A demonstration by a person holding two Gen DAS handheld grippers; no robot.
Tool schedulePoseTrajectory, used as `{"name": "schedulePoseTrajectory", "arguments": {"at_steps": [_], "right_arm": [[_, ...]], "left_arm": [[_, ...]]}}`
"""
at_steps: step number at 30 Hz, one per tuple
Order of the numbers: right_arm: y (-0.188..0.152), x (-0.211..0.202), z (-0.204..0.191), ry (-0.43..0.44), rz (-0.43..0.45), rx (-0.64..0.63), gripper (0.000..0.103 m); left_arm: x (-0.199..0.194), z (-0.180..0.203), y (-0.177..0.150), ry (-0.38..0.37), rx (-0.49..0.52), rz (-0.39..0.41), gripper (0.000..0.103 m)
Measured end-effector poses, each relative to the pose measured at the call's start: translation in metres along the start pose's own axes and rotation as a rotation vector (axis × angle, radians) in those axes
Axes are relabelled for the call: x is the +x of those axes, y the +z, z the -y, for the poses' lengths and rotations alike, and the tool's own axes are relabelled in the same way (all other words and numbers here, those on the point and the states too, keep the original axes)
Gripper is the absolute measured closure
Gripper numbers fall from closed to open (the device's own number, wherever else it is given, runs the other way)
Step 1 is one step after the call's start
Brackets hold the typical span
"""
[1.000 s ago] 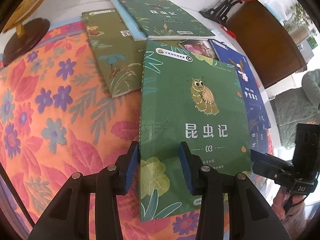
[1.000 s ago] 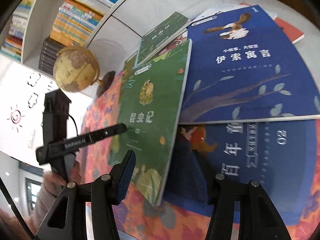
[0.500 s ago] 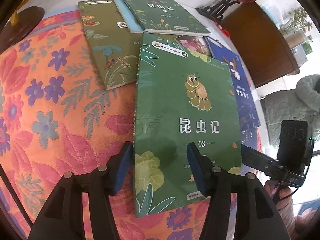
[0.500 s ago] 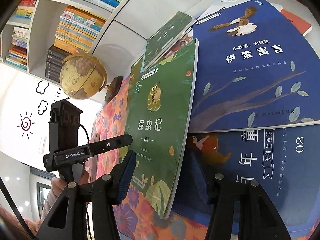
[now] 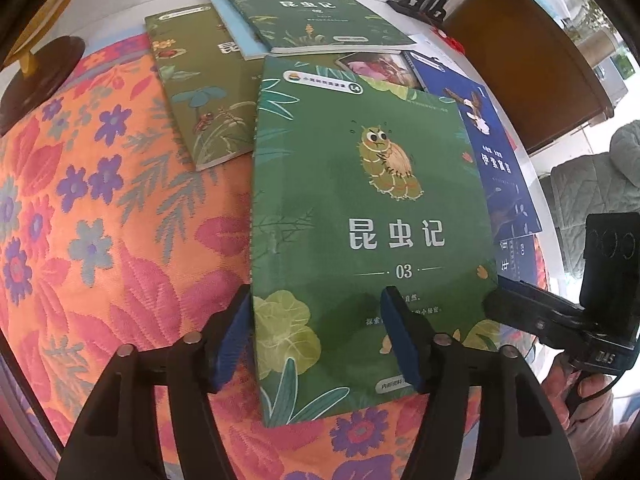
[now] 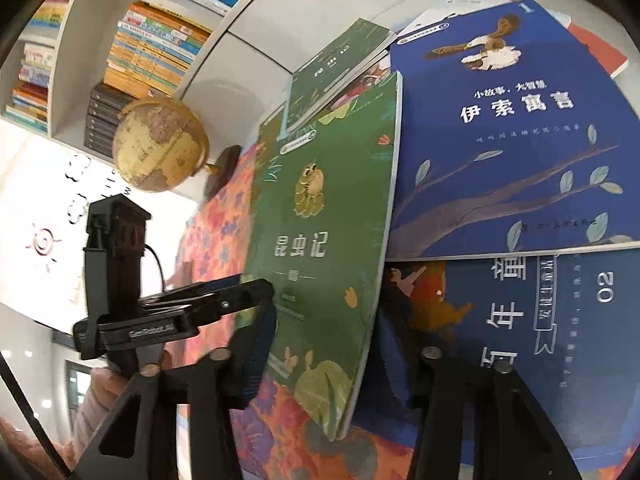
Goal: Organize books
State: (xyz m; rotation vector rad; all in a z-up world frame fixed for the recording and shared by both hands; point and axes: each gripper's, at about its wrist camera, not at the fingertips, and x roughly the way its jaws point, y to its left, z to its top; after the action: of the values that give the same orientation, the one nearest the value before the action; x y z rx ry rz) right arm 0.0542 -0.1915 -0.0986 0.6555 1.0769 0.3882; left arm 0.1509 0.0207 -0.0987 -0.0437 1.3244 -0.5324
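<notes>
One globe (image 6: pixel 160 146) only in right wrist view, beside shelved books (image 6: pixel 156 46).

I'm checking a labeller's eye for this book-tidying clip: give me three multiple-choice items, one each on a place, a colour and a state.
1. In the left wrist view, where does the olive book lie relative to the green "03" book?
A. To its left
B. On top of it
C. Under the globe's base

2. What colour is the bird-cover book?
A. Red
B. Blue
C. Yellow

3. How does the left gripper stand?
A. Shut on the globe
B. Open, astride the green "03" book's left edge
C. Shut on nothing

Key:
1 A: the olive cover lies on the floral cloth, left of the green one.
2 B: its cover is deep blue around the bird.
3 B: the jaws have just been opening, one finger beside the book's edge and one over its cover.
</notes>
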Motion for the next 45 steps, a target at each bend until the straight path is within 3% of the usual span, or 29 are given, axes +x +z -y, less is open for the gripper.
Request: {"name": "schedulePoseTrajectory", "arguments": {"at_steps": [3,11,13,15,16,22,24,27,29,32,34,38,42,45], "right_arm": [[0.001,0.000,0.003,-0.051,0.002,0.014,0.085],[0.000,-0.002,0.015,0.007,0.014,0.047,0.088],[0.000,-0.002,0.019,0.033,0.013,0.064,0.088],[0.000,-0.003,0.023,0.053,0.012,0.073,0.089],[0.000,-0.003,0.023,0.056,0.012,0.071,0.089],[0.003,-0.001,0.025,0.061,0.031,0.061,0.092],[0.003,-0.002,0.025,0.069,0.030,0.065,0.092],[0.003,-0.002,0.024,0.071,0.027,0.055,0.092],[0.004,-0.002,0.024,0.074,0.020,0.059,0.092],[0.004,-0.002,0.015,0.052,0.003,0.034,0.090],[0.002,0.001,0.005,0.001,-0.012,-0.020,0.091],[0.000,0.008,0.001,0.025,-0.033,-0.028,0.091],[-0.001,0.012,-0.006,0.005,-0.025,-0.058,0.091],[0.001,0.013,-0.003,0.016,-0.024,-0.039,0.091]], "left_arm": [[0.003,0.003,0.002,-0.011,0.007,0.018,0.034],[0.011,0.010,0.009,-0.004,0.039,0.059,0.029],[0.010,0.006,0.011,-0.007,0.022,0.052,0.036],[0.005,-0.003,0.009,-0.003,-0.005,0.058,0.054],[0.003,-0.006,0.007,-0.005,-0.018,0.062,0.057],[-0.008,-0.014,-0.001,-0.047,-0.092,0.065,0.059],[-0.012,-0.020,-0.002,-0.093,-0.138,0.079,0.059],[-0.014,-0.044,-0.006,-0.229,-0.265,0.100,0.061],[-0.016,-0.050,-0.009,-0.259,-0.311,0.098,0.064],[-0.024,-0.038,-0.015,-0.214,-0.283,0.097,0.067],[-0.035,-0.030,-0.019,-0.224,-0.265,0.120,0.070],[-0.049,-0.023,-0.018,-0.159,-0.225,0.150,0.081],[-0.038,-0.026,-0.016,-0.094,-0.197,0.129,0.082],[-0.030,-0.038,-0.018,-0.141,-0.215,0.113,0.083]]}}
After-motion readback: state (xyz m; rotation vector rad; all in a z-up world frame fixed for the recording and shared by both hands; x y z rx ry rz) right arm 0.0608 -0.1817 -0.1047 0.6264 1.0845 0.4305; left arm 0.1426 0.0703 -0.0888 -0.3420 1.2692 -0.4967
